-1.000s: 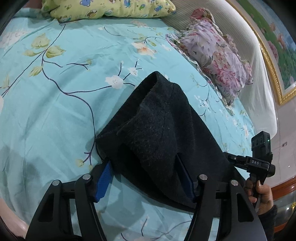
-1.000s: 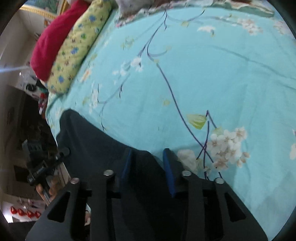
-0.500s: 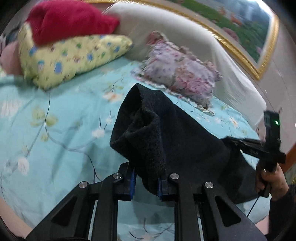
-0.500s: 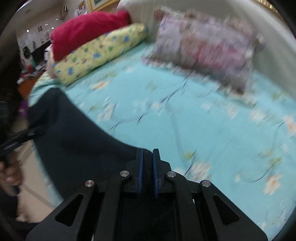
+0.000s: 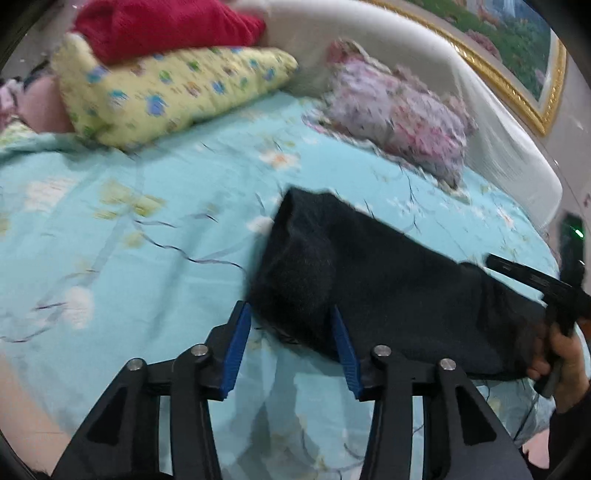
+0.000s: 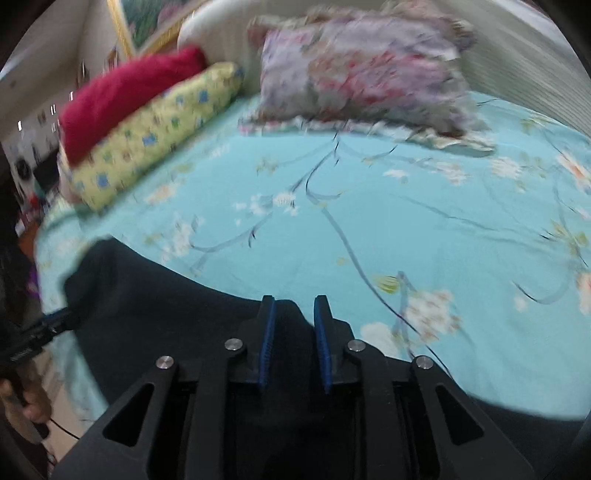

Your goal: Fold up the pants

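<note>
The black fleece pants (image 5: pixel 369 277) lie as a folded bundle on the turquoise flowered bedsheet (image 5: pixel 129 258). My left gripper (image 5: pixel 291 321) is open, its blue pads on either side of the bundle's near left corner, not pinching it. The right gripper shows at the right of this view (image 5: pixel 535 280), held in a hand. In the right wrist view the pants (image 6: pixel 147 295) spread across the lower left. My right gripper (image 6: pixel 293 314) is partly open, with the dark cloth between and under its blue pads.
A yellow patterned pillow (image 5: pixel 166 92) with a red cushion (image 5: pixel 166 26) on it lies at the head of the bed. A pink flowered pillow (image 5: pixel 399 114) leans on the white headboard (image 5: pixel 480 92). A gold-framed picture (image 5: pixel 517 55) hangs above.
Both grippers were shut on the pants half a second ago and have now opened. The bundle has dropped from its lifted position onto the sheet.
</note>
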### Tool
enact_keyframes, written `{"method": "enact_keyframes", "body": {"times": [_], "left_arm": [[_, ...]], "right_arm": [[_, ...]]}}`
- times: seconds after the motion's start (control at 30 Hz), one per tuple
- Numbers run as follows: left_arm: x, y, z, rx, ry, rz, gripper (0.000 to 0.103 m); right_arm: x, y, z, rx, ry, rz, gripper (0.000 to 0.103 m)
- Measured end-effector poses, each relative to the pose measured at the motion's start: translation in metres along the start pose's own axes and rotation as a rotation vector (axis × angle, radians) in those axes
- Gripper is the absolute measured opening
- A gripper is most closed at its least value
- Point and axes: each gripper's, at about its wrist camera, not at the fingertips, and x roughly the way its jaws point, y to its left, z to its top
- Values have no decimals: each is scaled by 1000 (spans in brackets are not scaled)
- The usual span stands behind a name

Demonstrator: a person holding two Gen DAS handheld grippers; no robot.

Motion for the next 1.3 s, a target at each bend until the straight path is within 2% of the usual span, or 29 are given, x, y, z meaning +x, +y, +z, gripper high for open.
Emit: {"method": "enact_keyframes", "body": {"times": [0.13,0.2,0.33,0.43,0.5,0.57,0.6,0.7,0.9,1.13,1.3], "left_arm": [[-23,-10,5,10,-23,1,47],[-31,-23,7,35,-33,-25,47],[-33,-57,9,91,-34,-90,52],[-26,-88,6,141,-4,-144,53],[-18,-108,3,164,23,-183,53],[-9,-134,-2,196,61,-221,53],[-7,-141,-4,208,69,-232,53],[1,-180,-17,281,110,-290,53],[9,-234,-31,380,156,-364,55],[9,-297,-39,515,156,-434,59],[10,-328,-37,585,152,-472,60]], "right_arm": [[-49,-9,-18,65,-61,34,23],[-70,-17,-32,94,-81,42,23],[-107,-42,-64,183,-106,4,24],[-133,-65,-83,261,-128,-21,26],[-151,-79,-97,311,-141,-51,31],[-168,-92,-110,351,-162,-75,43],[-175,-96,-114,363,-175,-83,43],[-193,-107,-130,397,-197,-114,44],[-223,-126,-162,472,-232,-161,44],[-246,-147,-183,551,-266,-215,45],[-257,-161,-194,609,-285,-262,52]]}}
